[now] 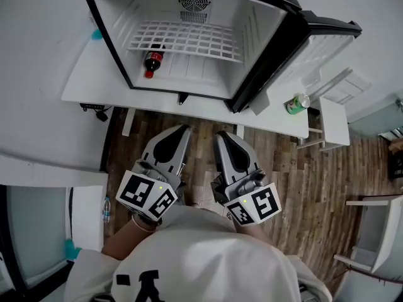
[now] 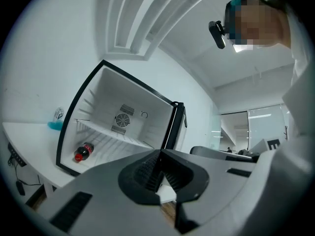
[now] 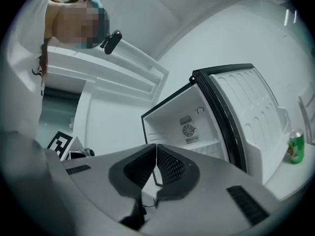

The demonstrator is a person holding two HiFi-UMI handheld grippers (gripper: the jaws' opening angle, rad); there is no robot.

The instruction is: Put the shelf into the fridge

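- Head view shows the shelf (image 1: 189, 38) already inside the fridge (image 1: 116, 24). It is a white wire grid reaching from one side wall to the other, above the cola bottle (image 1: 153, 61) that lies on the fridge floor. By the look of it, the task is as good as done.
- Your left gripper (image 1: 181, 129) and right gripper (image 1: 221, 134) sit side by side close to your body, well apart from the fridge. In each gripper view the jaws are pressed together with nothing between them.
- Before you call it finished, check the seating: both side edges of the grid should rest on matching rails. It looks level from here, but the contact with the rails is too small to confirm.
- If a corner needs a nudge, go in with the jaws pressed together. Push the front edge gently on both sides at once, so the grid does not skew.
- Steer clear of the open door (image 1: 327, 55) on your right and the green can (image 1: 296, 104) on the tabletop (image 1: 88, 80) beside it. A jolt to the shelf could set the bottle rolling.
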